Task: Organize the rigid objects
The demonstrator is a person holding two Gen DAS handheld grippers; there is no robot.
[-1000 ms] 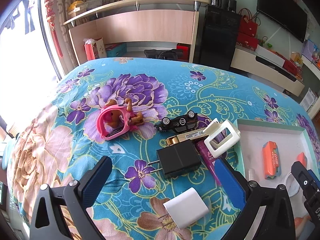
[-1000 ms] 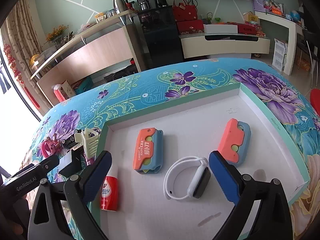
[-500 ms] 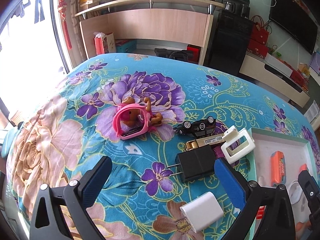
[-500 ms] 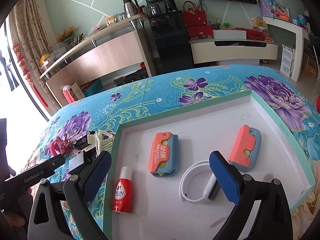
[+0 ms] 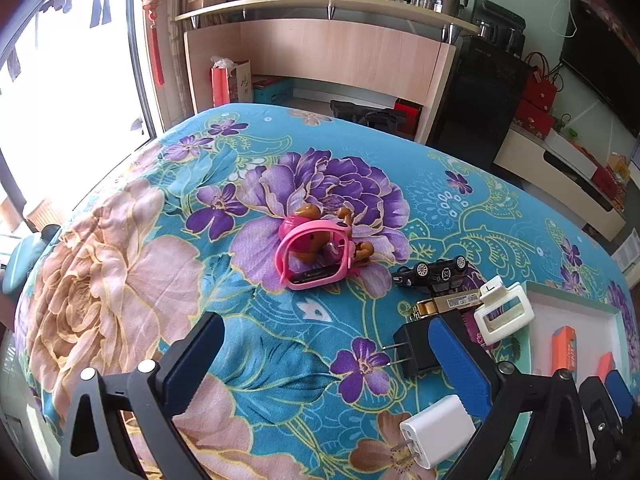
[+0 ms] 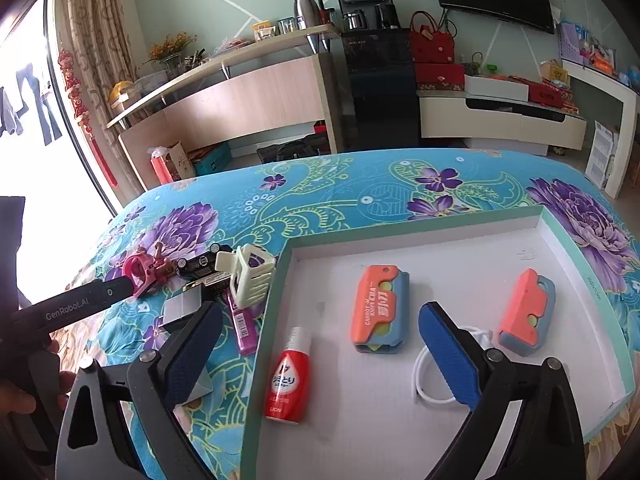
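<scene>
My left gripper (image 5: 324, 364) is open above the floral cloth, nothing between its fingers. Ahead of it lie a pink watch (image 5: 316, 254) around a brown toy, a black toy car (image 5: 432, 272), a black charger (image 5: 414, 350), a white charger (image 5: 436, 430) and a white hair clip (image 5: 504, 314). My right gripper (image 6: 316, 352) is open over the white tray (image 6: 552, 220). In the tray lie a red bottle (image 6: 288, 376), two orange-blue cutters (image 6: 378, 308) (image 6: 526, 312) and a white watch (image 6: 428, 376), partly hidden by the right finger.
A purple lighter (image 6: 242, 326) and a gold item (image 5: 444, 304) lie near the tray's left wall. The left gripper's handle (image 6: 72, 308) reaches in from the left in the right wrist view. A wooden counter (image 5: 320, 52) and a black cabinet (image 5: 488, 80) stand beyond the table.
The left gripper has swung left and back, so the pink watch sits nearer its centre. The right gripper has pulled back and left; the red bottle now lies between its fingers' view.
</scene>
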